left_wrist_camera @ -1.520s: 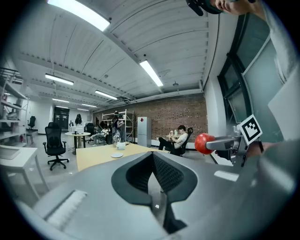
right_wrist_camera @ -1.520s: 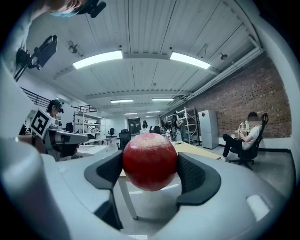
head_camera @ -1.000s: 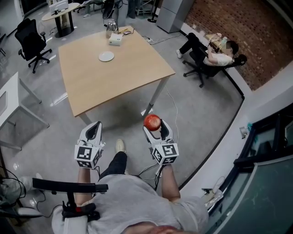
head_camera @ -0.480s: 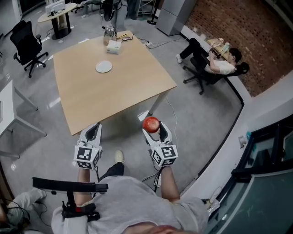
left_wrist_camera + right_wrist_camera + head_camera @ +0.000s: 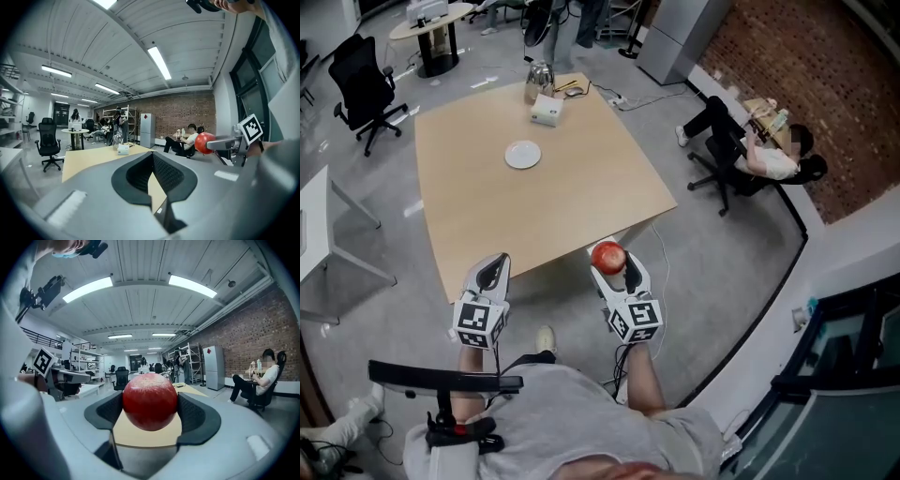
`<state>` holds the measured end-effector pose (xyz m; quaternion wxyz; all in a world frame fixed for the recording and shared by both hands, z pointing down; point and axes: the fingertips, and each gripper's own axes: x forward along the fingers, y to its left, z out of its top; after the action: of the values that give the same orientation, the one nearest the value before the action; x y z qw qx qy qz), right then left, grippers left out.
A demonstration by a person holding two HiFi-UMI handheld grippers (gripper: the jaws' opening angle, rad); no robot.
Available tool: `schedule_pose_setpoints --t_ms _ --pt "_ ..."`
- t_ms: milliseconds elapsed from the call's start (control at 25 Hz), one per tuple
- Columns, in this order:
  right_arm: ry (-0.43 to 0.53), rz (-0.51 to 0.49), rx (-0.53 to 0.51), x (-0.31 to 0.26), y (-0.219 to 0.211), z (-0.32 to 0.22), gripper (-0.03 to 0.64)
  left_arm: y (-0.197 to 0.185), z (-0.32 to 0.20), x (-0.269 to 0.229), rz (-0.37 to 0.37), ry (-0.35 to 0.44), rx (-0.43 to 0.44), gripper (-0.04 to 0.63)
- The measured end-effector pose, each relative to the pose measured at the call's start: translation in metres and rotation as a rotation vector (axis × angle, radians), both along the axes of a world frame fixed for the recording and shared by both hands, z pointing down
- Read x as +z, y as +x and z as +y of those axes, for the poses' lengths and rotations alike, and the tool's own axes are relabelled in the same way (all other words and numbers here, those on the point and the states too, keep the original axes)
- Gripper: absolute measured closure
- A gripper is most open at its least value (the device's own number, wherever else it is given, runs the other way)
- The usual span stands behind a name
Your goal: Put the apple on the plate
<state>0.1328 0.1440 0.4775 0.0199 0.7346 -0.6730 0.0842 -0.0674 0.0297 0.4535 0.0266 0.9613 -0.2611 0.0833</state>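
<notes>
A red apple [image 5: 608, 255] sits clamped between the jaws of my right gripper [image 5: 612, 262], held in the air at the near edge of a wooden table [image 5: 534, 211]. In the right gripper view the apple [image 5: 150, 401] fills the gap between the dark pads [image 5: 193, 414]. A small white plate [image 5: 523, 155] lies on the far half of the table, well ahead of both grippers. My left gripper [image 5: 492, 271] is level with the right one, shut and holding nothing. In the left gripper view its tips [image 5: 152, 155] meet, and the apple [image 5: 205, 142] shows off to the right.
A white box [image 5: 547, 112] and a glass jug [image 5: 538, 82] stand at the table's far edge. A black office chair [image 5: 364, 89] is far left, a white desk [image 5: 319, 225] at left. A person sits on a chair [image 5: 764, 155] to the right.
The table has drawn nearer. Both grippers, the right one still holding the apple, now hang at its near edge instead of over bare floor.
</notes>
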Motion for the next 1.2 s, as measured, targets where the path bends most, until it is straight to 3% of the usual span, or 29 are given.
schedule_pose_setpoints --t_ms 160,480,680,1200 --pt "0.003 0.001 -0.017 -0.007 0.003 -0.007 0.247 0.0 -0.002 -0.005 0.0 -0.003 -0.019 0.575" --pt "-0.009 0.004 -0.051 0.001 0.013 -0.083 0.247 0.005 -0.071 0.006 0.021 -0.011 -0.056 0.575" --pt "-0.011 0.001 -0.089 0.004 0.014 -0.111 0.247 0.004 -0.088 0.009 0.018 -0.016 -0.085 0.575" --pt "-0.009 -0.013 -0.195 0.009 0.032 -0.186 0.247 -0.001 -0.134 0.016 0.009 -0.036 -0.228 0.575"
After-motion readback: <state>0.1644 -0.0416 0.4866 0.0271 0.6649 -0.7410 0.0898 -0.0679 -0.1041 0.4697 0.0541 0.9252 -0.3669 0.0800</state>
